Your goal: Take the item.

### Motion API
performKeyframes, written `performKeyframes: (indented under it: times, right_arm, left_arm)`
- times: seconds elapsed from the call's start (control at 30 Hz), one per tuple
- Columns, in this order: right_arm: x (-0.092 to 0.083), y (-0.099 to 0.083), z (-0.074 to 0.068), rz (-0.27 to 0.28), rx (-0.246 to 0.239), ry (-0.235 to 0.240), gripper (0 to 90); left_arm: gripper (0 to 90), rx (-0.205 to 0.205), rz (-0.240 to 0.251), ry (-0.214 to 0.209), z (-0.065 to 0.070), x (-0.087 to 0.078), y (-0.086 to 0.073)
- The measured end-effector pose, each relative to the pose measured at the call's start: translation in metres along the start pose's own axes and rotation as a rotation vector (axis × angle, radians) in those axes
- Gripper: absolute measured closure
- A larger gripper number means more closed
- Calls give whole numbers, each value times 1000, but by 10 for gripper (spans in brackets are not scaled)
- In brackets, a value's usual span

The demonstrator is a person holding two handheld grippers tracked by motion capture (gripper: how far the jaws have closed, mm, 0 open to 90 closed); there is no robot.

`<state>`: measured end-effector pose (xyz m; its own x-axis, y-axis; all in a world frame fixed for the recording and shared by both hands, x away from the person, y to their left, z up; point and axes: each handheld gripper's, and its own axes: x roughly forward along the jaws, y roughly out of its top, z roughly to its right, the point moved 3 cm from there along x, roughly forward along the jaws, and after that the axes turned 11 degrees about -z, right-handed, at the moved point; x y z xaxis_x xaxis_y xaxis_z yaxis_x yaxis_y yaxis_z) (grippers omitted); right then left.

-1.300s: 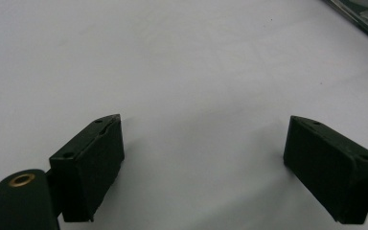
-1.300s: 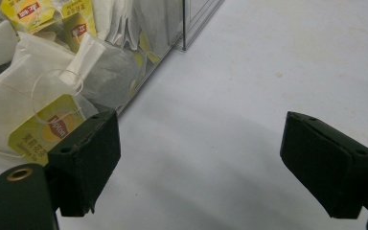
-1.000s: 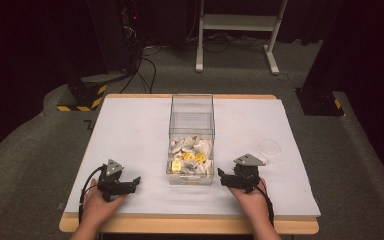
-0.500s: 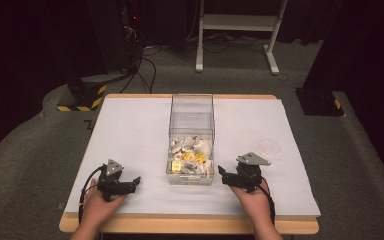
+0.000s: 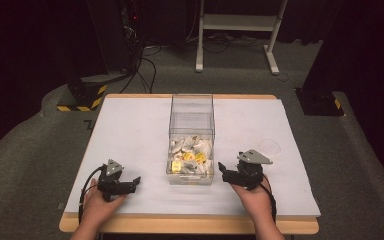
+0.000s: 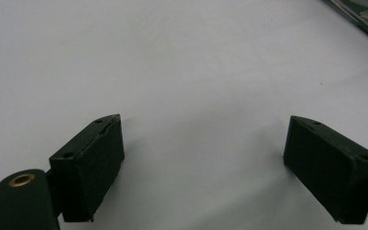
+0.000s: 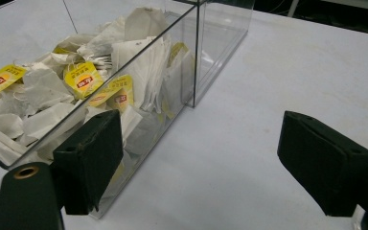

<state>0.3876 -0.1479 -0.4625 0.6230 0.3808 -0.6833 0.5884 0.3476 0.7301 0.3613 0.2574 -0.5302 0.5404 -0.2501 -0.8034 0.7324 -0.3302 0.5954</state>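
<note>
A white sheet covers the surface [image 5: 130, 130], leaving a strip of wooden edge [image 5: 190, 225] bare along the near side. A faint clear round thing [image 5: 270, 142] lies on the sheet toward the right; what it is cannot be told. Grey carpet floor [image 5: 40, 150] surrounds the surface. Beyond the far left corner sits a yellow-and-black striped base [image 5: 82, 95], with black cables [image 5: 145, 65] trailing beside it. Farther back stands a white frame [image 5: 235, 22] on 2 legs.

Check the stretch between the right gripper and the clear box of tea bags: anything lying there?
Nothing. In the high view, only bare white table cover separates the right gripper from the clear box of tea bags.
</note>
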Motion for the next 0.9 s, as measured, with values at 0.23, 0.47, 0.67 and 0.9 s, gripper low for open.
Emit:
performKeyframes:
  times: [0.23,0.47,0.67,0.9]
  right_arm:
    - [-3,6,-2,8,-10,-2,171]
    - [-5,12,-5,18,-11,7,176]
    - [-6,17,-11,26,-22,19,180]
    - [-7,24,-21,50,-47,48,186]
  left_arm:
    - [141,0,0,0,0,0,0]
    - [141,0,0,0,0,0,0]
    - [141,0,0,0,0,0,0]
    - [141,0,0,0,0,0,0]
